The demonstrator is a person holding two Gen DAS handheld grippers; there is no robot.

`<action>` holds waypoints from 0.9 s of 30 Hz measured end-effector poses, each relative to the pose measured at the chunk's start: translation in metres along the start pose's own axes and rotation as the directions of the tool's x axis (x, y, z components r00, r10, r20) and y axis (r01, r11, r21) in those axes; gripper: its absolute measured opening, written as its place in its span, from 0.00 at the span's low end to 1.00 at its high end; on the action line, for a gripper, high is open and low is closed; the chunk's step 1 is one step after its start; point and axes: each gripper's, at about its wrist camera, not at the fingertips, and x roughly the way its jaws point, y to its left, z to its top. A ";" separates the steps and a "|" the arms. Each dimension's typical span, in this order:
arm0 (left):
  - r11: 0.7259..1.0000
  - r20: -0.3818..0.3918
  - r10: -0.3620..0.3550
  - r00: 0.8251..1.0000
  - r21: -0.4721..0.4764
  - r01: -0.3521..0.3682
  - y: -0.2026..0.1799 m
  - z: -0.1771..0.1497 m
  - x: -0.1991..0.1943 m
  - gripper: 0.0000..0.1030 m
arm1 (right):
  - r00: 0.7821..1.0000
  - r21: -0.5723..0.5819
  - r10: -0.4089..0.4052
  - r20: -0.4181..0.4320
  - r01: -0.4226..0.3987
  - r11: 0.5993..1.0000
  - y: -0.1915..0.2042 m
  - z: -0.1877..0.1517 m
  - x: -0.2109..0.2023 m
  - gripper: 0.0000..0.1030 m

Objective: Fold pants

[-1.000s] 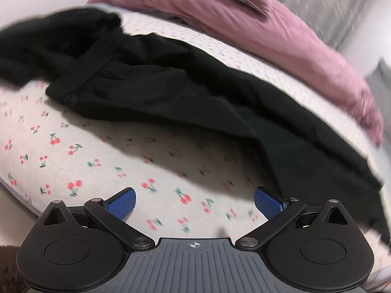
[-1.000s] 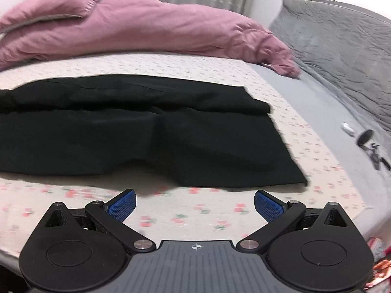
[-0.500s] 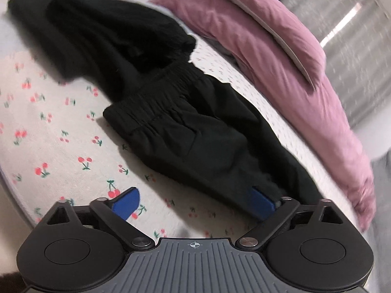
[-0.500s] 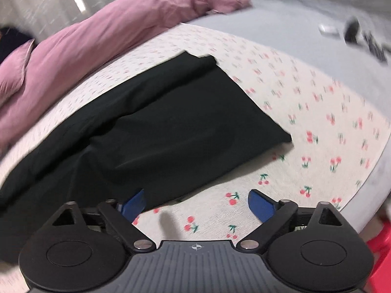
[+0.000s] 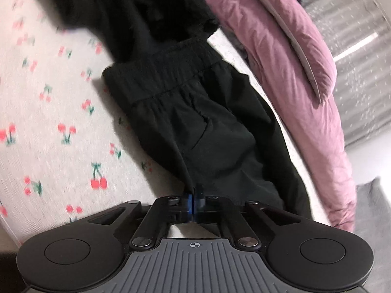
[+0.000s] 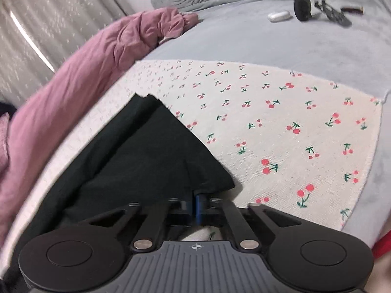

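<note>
Black pants (image 5: 195, 122) lie on a cherry-print sheet (image 5: 61, 134). In the left wrist view their elastic waistband (image 5: 166, 73) is at the upper middle. My left gripper (image 5: 194, 199) is shut on the near edge of the pants below the waistband. In the right wrist view the leg end of the pants (image 6: 146, 146) lies flat with its hem corner near me. My right gripper (image 6: 195, 202) is shut on that near hem edge.
A pink duvet (image 5: 281, 61) runs along the far side of the bed and also shows in the right wrist view (image 6: 85, 61). More dark clothing (image 5: 122, 5) lies beyond the waistband. A grey blanket (image 6: 268, 36) holds a white case (image 6: 278, 15) and small dark objects (image 6: 325, 8).
Both grippers moved down to the pants' near edge and closed on the cloth. They were open a second ago and half a second ago.
</note>
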 end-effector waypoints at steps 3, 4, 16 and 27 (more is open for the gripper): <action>0.993 0.037 0.039 0.999 0.108 -0.042 -0.011 0.002 -0.011 0.00 | 0.998 -0.031 -0.025 0.058 0.027 0.999 -0.001 0.006 -0.011 0.00; 0.988 0.050 0.046 0.998 0.142 -0.053 -0.014 0.003 -0.016 0.00 | 0.996 -0.046 -0.041 0.079 0.044 0.998 0.000 0.009 -0.016 0.00; 0.912 -0.068 0.123 0.990 0.401 -0.086 -0.016 -0.004 -0.038 0.01 | 0.987 -0.127 -0.130 0.094 0.141 0.982 -0.018 0.012 -0.021 0.00; 0.757 -0.106 0.307 0.946 0.629 -0.176 -0.051 -0.021 -0.047 0.34 | 0.952 -0.265 -0.266 0.149 0.298 0.917 -0.008 0.017 -0.030 0.54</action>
